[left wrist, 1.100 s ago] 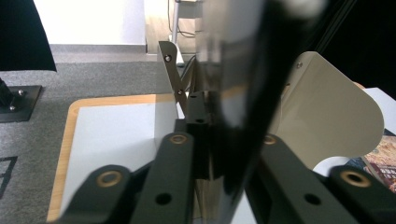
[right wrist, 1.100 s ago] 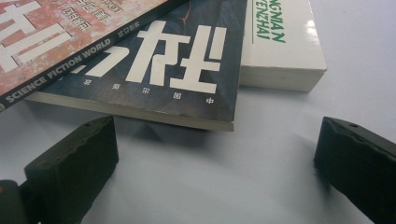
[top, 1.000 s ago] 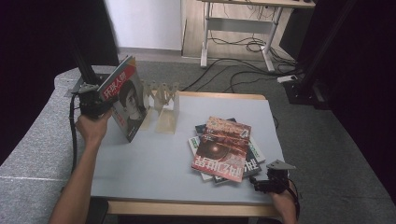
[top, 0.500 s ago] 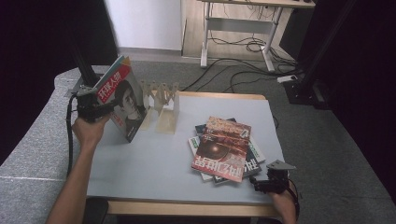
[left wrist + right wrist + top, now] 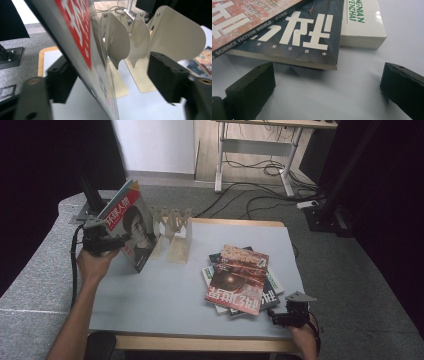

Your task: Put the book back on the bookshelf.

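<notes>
Presently the left gripper [image 5: 110,82] has its jaws spread, having just been opening, with the lower edge of the red-covered magazine [image 5: 82,50] passing between them; neither pad presses on the cover, a clear gap showing on each side. Seen from the high view, that magazine [image 5: 129,227] stands tilted at the table's left rear, leaning toward the cream metal book rack [image 5: 172,232] just beside it, and the left gripper [image 5: 102,240] sits at its left edge. Right gripper [image 5: 327,87]: jaws spread wide with nothing between them, resting low over the bare grey table [image 5: 342,100]. Just ahead of it lies the stack of magazines [image 5: 294,35], flat, near the right gripper [image 5: 292,312] at the table's front right.
</notes>
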`<state>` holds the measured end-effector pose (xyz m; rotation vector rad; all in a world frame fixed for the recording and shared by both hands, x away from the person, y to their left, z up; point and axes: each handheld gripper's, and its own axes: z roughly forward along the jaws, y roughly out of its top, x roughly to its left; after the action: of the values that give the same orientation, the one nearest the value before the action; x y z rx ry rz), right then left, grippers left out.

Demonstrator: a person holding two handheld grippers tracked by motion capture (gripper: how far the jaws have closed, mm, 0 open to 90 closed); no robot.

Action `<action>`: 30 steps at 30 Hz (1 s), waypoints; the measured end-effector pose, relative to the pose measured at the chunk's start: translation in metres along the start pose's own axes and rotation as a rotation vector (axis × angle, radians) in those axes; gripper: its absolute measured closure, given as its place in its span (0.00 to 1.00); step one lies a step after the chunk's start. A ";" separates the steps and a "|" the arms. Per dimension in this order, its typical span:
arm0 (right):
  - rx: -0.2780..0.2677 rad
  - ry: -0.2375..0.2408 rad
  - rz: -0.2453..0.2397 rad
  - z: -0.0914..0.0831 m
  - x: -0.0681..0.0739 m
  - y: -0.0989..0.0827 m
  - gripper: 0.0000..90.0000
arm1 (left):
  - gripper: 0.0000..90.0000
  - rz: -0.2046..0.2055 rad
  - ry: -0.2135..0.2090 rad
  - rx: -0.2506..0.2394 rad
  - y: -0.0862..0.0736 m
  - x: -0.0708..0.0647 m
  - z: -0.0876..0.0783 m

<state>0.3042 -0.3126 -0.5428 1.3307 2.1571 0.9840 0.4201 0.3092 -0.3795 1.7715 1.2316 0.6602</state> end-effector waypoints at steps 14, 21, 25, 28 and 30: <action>0.000 -0.001 0.001 0.000 0.000 0.000 0.00 | 0.01 0.013 -0.081 0.050 -0.020 -0.021 -0.017; -0.001 -0.001 0.002 0.000 0.000 0.000 0.00 | 0.00 0.074 -0.145 0.074 -0.038 -0.042 -0.023; -0.001 0.000 0.003 0.000 0.000 0.000 0.00 | 0.00 0.119 -0.161 0.086 -0.047 -0.056 -0.023; -0.002 0.000 0.002 0.000 0.000 0.000 0.00 | 0.00 0.166 -0.161 0.093 -0.054 -0.068 -0.021; -0.002 0.000 0.002 0.000 0.000 0.000 0.00 | 0.00 0.186 -0.171 0.096 -0.058 -0.074 -0.020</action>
<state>0.3042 -0.3125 -0.5428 1.3325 2.1547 0.9862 0.3494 0.2562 -0.4164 1.9956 1.0055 0.5487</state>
